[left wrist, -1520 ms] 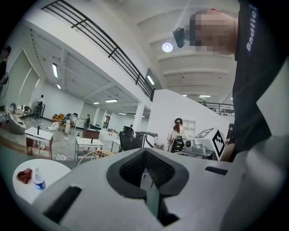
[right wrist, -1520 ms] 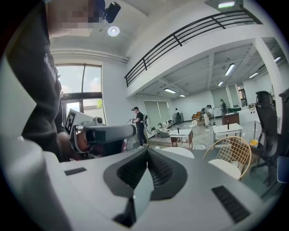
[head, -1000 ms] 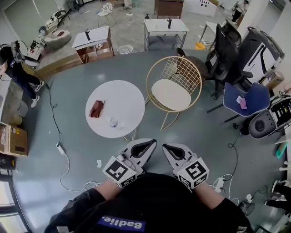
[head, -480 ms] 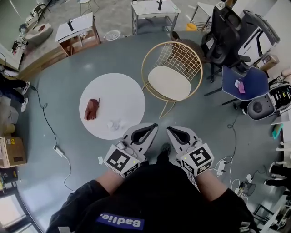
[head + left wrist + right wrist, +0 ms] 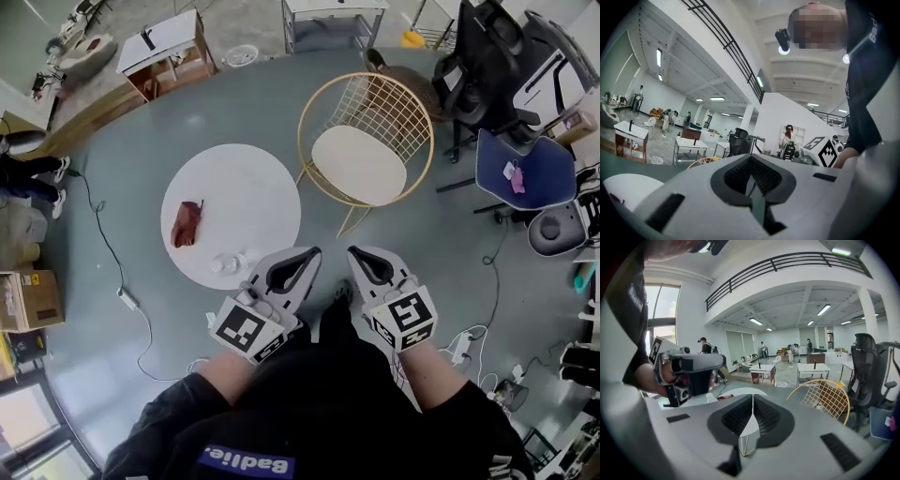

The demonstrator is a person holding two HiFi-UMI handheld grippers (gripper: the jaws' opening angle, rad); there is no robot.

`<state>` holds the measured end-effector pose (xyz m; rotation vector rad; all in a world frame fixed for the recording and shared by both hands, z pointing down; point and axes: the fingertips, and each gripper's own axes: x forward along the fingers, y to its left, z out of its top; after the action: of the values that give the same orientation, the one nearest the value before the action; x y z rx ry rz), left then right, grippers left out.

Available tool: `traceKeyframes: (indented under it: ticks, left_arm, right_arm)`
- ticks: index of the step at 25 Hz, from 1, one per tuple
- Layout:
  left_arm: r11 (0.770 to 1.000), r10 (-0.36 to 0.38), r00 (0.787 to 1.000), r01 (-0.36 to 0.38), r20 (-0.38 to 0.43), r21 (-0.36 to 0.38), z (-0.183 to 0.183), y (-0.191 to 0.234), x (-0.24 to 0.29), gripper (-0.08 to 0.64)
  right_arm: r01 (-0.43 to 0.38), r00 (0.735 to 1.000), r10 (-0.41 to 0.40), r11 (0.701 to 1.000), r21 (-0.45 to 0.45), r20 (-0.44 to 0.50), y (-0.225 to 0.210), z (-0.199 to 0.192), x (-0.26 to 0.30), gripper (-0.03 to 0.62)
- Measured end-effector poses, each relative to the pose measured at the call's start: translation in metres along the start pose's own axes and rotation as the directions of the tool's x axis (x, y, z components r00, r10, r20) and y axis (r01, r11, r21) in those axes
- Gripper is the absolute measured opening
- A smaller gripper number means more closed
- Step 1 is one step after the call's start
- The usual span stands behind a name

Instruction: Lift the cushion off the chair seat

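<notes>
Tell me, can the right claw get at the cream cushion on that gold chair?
Probably not yet: the right claw is shut and short of the chair, with only floor between it and the cushion. Nothing blocks the open seat front, so stepping closer should do.

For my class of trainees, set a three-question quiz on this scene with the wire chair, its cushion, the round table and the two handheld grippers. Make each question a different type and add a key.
1. True or false: the right gripper is holding the cushion.
2. Multiple choice: which of these lies on the round white table? A) a reddish-brown item; B) a laptop; C) a pair of shoes.
3. Fill in the blank: in the head view, the gold wire chair stands to the ___ of the table.

Key:
1. False. The cushion lies on the chair seat, and the gripper's jaws are together with nothing between them.
2. A
3. right
</notes>
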<state>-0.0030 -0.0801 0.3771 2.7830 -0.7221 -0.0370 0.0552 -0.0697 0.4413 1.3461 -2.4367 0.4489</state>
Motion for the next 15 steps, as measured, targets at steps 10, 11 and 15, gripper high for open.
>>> traceKeyframes:
  ticks: [10,11,15]
  left_arm:
    - [0.994,0.111,0.993,-0.112,-0.030,-0.021,-0.050,0.041,0.060,0.003]
    - [0.993,0.120,0.992,-0.120,-0.031,-0.016,-0.053,0.046,0.064,0.003]
    - [0.990,0.139,0.989,-0.139,-0.041,-0.001,-0.072,0.063,0.082,0.003]
  right_arm:
    - [0.035,0.993,-0.038,0.999,-0.027,-0.113,-0.091,-0.077,0.065,0.028]
    - [0.043,0.992,-0.046,0.999,-0.030,-0.121,-0.100,-0.084,0.072,0.028]
    - [0.063,0.985,-0.073,0.996,-0.064,-0.159,-0.127,-0.114,0.100,0.028]
